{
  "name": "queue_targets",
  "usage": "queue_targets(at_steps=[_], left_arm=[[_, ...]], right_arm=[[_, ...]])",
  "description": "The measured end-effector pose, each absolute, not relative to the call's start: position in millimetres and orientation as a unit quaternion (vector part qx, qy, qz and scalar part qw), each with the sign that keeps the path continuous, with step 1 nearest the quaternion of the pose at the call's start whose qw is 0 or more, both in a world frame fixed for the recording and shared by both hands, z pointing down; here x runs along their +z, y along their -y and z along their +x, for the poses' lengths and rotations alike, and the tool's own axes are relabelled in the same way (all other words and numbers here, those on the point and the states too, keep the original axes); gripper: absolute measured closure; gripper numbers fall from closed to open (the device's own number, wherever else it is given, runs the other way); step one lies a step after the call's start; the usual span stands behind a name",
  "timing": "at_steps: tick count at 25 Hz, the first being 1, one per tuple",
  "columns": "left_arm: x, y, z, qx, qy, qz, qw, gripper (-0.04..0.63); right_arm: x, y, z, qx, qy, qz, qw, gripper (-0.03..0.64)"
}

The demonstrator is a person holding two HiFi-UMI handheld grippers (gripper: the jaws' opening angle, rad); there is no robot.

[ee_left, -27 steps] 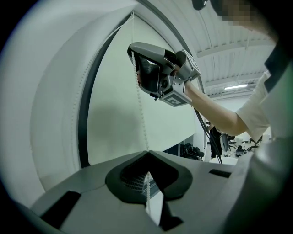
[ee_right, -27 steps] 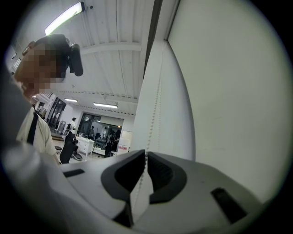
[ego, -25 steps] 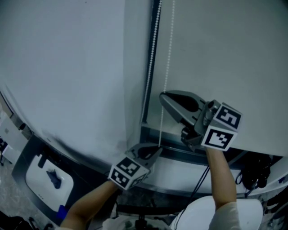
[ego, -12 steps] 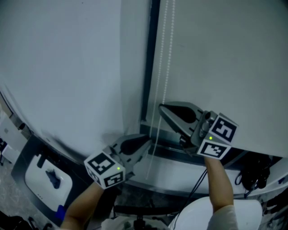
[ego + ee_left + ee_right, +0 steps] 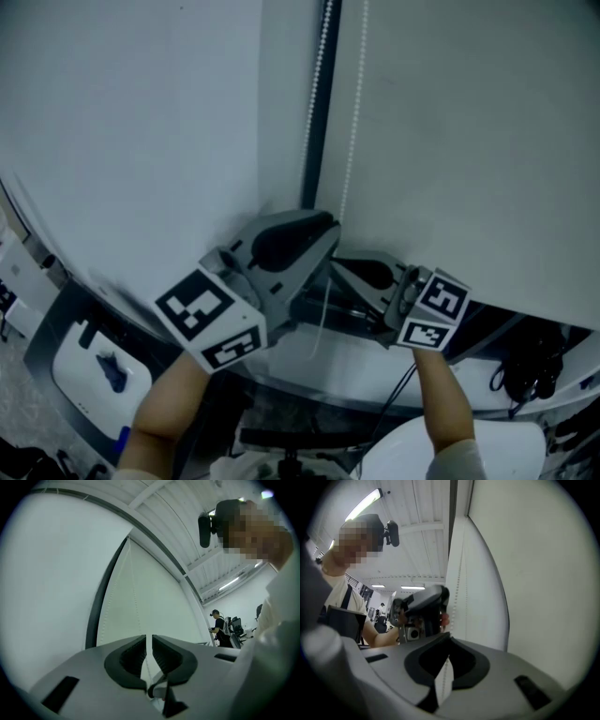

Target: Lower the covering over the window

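A: Blind [image 5: 469, 141] — where does it sit in the head view?
B: It fills the picture from twelve round to three o'clock as a pale, flat sheet. A dark frame strip [image 5: 314, 141] runs along its left edge, and a white wall [image 5: 141, 122] lies beyond that, towards nine.
A: And the bead cord [image 5: 353, 112]?
B: It drops from twelve o'clock, just in front of the blind and beside the strip, down to the two tools near the centre.
A: The left gripper [image 5: 330, 228]?
B: It's the higher of the two, reaching in from seven o'clock with its tips at the cord. In its own view the fingers [image 5: 133, 656] stand a hair apart — a thin slit with the cord running through it, not pinched.
A: The right gripper [image 5: 333, 265]?
B: It's just below the left one, coming in from five o'clock. Its fingers [image 5: 468, 663] are clenched, with the tips meeting on the cord. From there the cord climbs towards twelve, past the left gripper overhead.
A: Do the two tools touch?
B: They're close, one above the other, but I can't tell whether they touch.
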State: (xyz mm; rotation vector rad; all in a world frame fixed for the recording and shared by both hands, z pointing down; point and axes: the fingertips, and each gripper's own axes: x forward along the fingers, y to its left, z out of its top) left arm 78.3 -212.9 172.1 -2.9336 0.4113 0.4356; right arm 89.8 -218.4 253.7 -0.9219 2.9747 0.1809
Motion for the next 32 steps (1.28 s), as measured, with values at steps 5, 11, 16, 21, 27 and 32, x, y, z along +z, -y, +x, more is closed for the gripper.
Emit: queue_targets(at_steps=[5, 11, 16, 21, 27, 32], left_arm=[[158.9, 218.0, 97.8, 0.130, -0.132, -0.980, 0.074, 0.557], [150.3, 223.4, 100.6, 0.131, -0.137, -0.979, 0.074, 0.557], [144.8, 225.7, 101.6, 0.131, -0.139, -0.979, 0.075, 0.557], [140.5, 229.5, 105.2, 0.128, -0.146, -0.977, 0.085, 0.557], [142.7, 233.7, 109.5, 0.122, -0.154, -0.977, 0.088, 0.557], [145.4, 246.7, 109.0, 0.120, -0.173, -0.976, 0.054, 0.575]], right_arm=[[283.3, 215.6, 92.7, 0.046, -0.952, -0.302, -0.009, 0.611], [324.5, 211.7, 100.9, 0.017, -0.949, -0.313, -0.027, 0.611], [367.5, 205.4, 101.2, -0.016, -0.949, -0.313, -0.042, 0.611], [390.1, 203.2, 98.0, -0.030, -0.948, -0.313, -0.048, 0.611], [394.6, 202.2, 102.8, -0.032, -0.946, -0.319, -0.052, 0.611], [392.3, 197.8, 98.8, -0.049, -0.950, -0.306, -0.046, 0.611]])
